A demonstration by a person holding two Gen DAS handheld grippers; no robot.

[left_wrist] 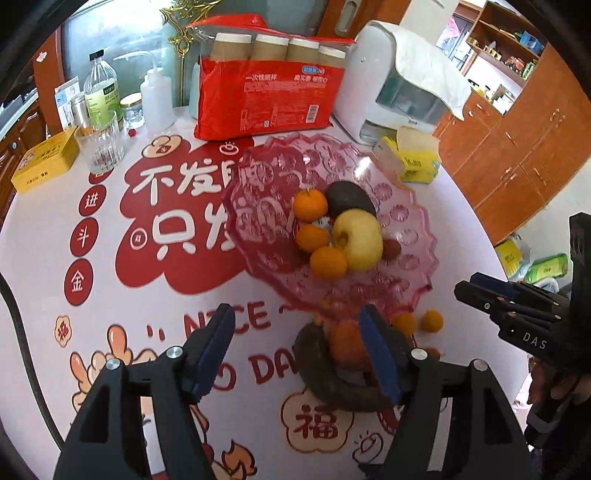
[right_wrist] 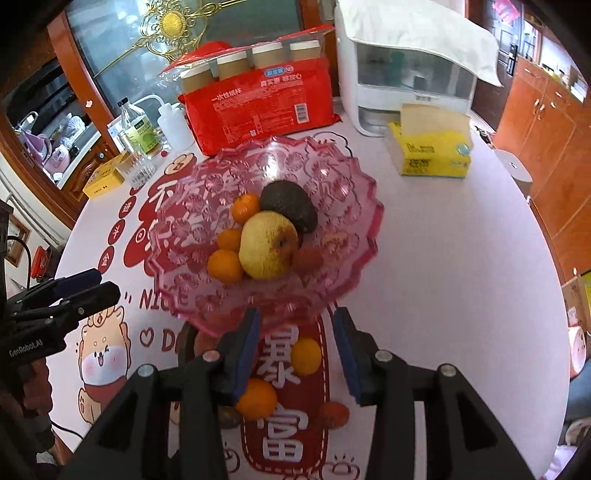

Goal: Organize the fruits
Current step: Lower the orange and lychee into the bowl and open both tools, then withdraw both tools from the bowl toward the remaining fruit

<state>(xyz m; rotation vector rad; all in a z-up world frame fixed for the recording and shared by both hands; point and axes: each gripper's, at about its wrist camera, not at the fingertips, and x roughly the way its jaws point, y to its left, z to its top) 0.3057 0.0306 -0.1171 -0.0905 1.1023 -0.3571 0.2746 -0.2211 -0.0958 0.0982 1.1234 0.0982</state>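
Left gripper [left_wrist: 295,354] open beside bowl rim [left_wrist: 369,310], table [left_wrist: 461,236]

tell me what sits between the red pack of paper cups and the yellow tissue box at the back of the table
A white countertop appliance with a cloth draped over it stands between the cup pack and the tissue box; the right wrist view shows it best.

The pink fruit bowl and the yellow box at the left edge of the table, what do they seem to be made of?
The pink fruit bowl looks like clear moulded plastic, possibly pressed glass: the tablecloth print shows through it, and it has embossed flowers and a scalloped rim. The yellow box looks like painted tin: rounded corners, a lid seam and a soft sheen.
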